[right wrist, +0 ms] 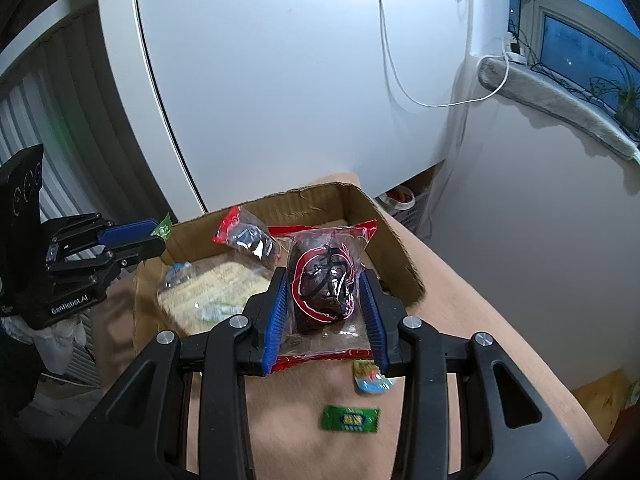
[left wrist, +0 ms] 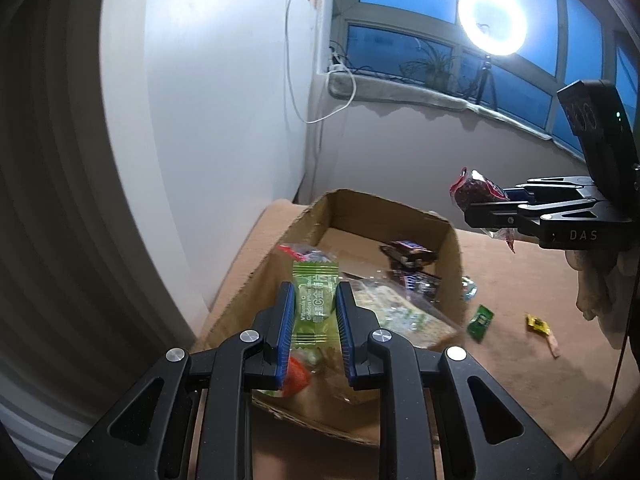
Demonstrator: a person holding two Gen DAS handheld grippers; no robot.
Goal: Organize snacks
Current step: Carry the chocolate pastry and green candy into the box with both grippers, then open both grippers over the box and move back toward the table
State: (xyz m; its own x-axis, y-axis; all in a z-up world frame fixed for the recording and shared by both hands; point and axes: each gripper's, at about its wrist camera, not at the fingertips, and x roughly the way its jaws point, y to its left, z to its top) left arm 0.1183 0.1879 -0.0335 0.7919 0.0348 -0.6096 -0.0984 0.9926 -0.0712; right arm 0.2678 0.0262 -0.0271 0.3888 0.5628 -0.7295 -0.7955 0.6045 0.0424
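Left gripper (left wrist: 316, 300) clamped on green plum candy (left wrist: 315, 300) above open cardboard box (left wrist: 450, 248) holding other snacks, right gripper (right wrist: 325, 294) clamped on red-wrapped dark snack (right wrist: 325, 288) beside box, small green packet (right wrist: 351, 419) on table (right wrist: 460, 300).

Snacks being sorted into an open brown cardboard box (left wrist: 448, 248) on a tan counter (right wrist: 460, 320).

A light green plum-candy wrapper (left wrist: 316, 300) is upright, pinched in the left tongs (left wrist: 314, 308) over the box. A dark red date in a clear red-edged packet (right wrist: 326, 292) is clamped in the right tongs (right wrist: 326, 304). Inside lie dark chocolate bars (left wrist: 408, 256) and a clear cracker pack (right wrist: 208, 292). A small green sachet (right wrist: 351, 419) lies on the counter.
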